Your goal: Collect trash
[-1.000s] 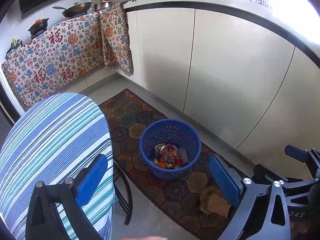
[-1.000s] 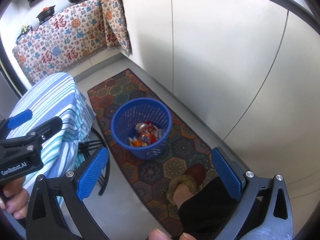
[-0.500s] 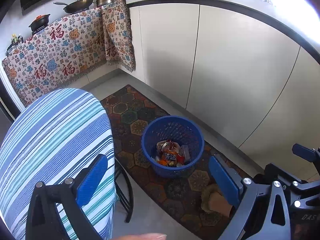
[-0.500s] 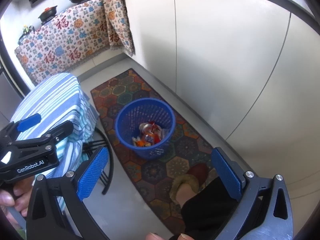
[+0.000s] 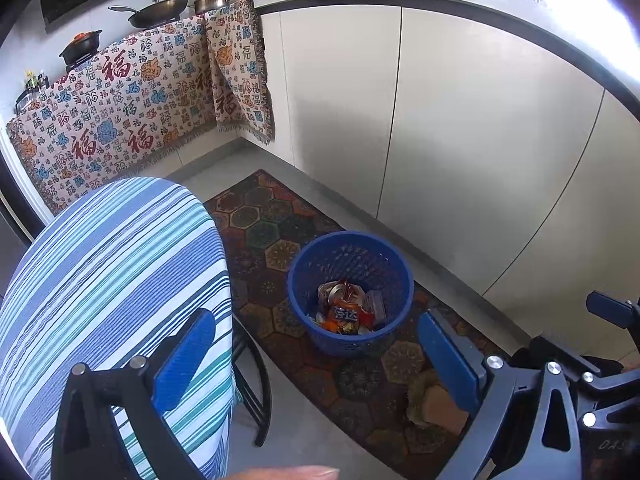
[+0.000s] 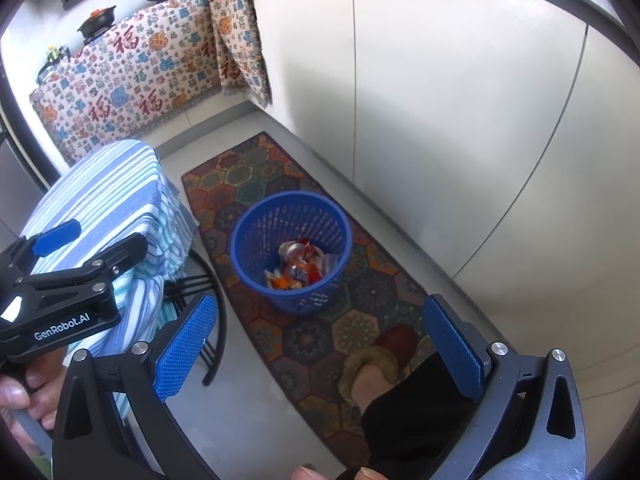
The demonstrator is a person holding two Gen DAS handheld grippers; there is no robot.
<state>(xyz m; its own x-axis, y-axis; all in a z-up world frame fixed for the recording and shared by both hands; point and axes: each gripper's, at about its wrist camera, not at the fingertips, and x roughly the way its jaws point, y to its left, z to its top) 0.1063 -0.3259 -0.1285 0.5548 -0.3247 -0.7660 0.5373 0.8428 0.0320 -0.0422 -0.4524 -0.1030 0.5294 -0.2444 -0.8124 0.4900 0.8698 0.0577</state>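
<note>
A blue mesh waste basket (image 5: 350, 289) (image 6: 291, 252) stands on a patterned rug. Crumpled wrappers and a crushed orange can (image 5: 345, 312) (image 6: 298, 266) lie in its bottom. My left gripper (image 5: 316, 356) hovers well above and in front of the basket, jaws wide apart with nothing between them. My right gripper (image 6: 320, 340) is likewise open and empty, held high over the rug on the near side of the basket. In the right wrist view the left gripper's body (image 6: 60, 280) shows at the left edge, held by a hand.
A table with a blue striped cloth (image 5: 104, 300) (image 6: 104, 200) stands left of the basket on black legs. White cabinet fronts (image 5: 460, 140) run along the right. A person's slippered foot (image 6: 376, 364) rests on the hexagon rug (image 6: 256, 184). Pans sit on a cloth-draped counter (image 5: 120, 104).
Both views have shifted slightly, and the basket sits a little lower and more to the right in frame. Both grippers stay open and empty.
</note>
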